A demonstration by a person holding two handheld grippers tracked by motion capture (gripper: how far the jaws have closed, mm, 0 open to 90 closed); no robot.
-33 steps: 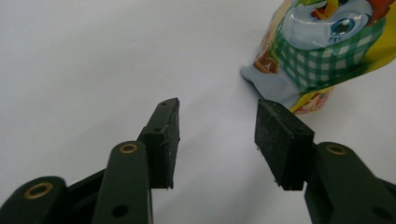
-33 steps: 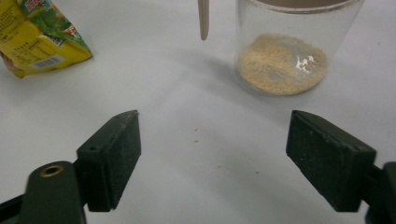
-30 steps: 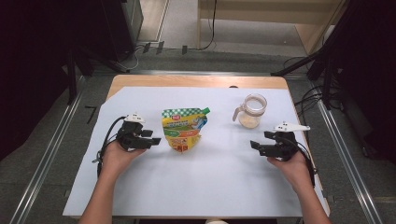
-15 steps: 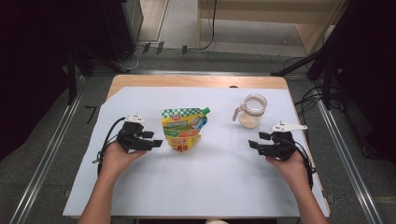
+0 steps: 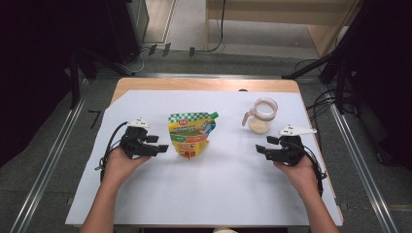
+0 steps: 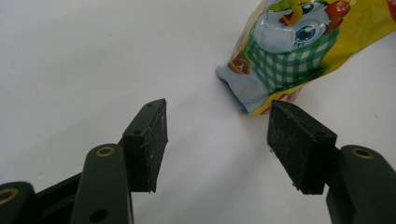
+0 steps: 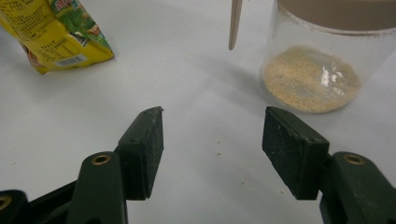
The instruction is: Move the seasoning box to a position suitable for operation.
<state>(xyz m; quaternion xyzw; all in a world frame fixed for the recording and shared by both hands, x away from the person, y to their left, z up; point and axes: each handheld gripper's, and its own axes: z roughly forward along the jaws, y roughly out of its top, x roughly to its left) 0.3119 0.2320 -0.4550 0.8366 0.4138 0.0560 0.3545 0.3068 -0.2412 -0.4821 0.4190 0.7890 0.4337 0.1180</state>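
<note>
Left gripper (image 5: 163, 148) resting low over the white surface (image 5: 218, 194), held in the left hand (image 5: 121, 162); jaws parted, nothing between the pads (image 6: 149, 142), having just been opening a little further. Snack pouch (image 5: 189, 135) lying flat just ahead of the left gripper tips, apart from them; in the left gripper view, the pouch's bottom corner (image 6: 254, 91) just beyond and slightly toward the right-hand jaw, not touching. Pouch yellow with green check band and a cartoon figure.

Right gripper (image 5: 260, 149) likewise low over the surface, held in the right hand (image 5: 296, 170); jaws parted with bare surface between the pads (image 7: 144, 149), after closing partway within the last second. Clear glass jar (image 5: 262, 115) with handle standing upright ahead of the right gripper and apart from it; in the right gripper view, jar (image 7: 322, 65) beyond the right-hand jaw, a shallow layer of tan granules (image 7: 310, 79) at its bottom. Pouch in that same view (image 7: 56, 35) far ahead past the left-hand jaw. A few loose crumbs (image 7: 218, 141) on the surface between the right gripper's jaws.

Grippers well apart from each other, tips pointing inward.
</note>
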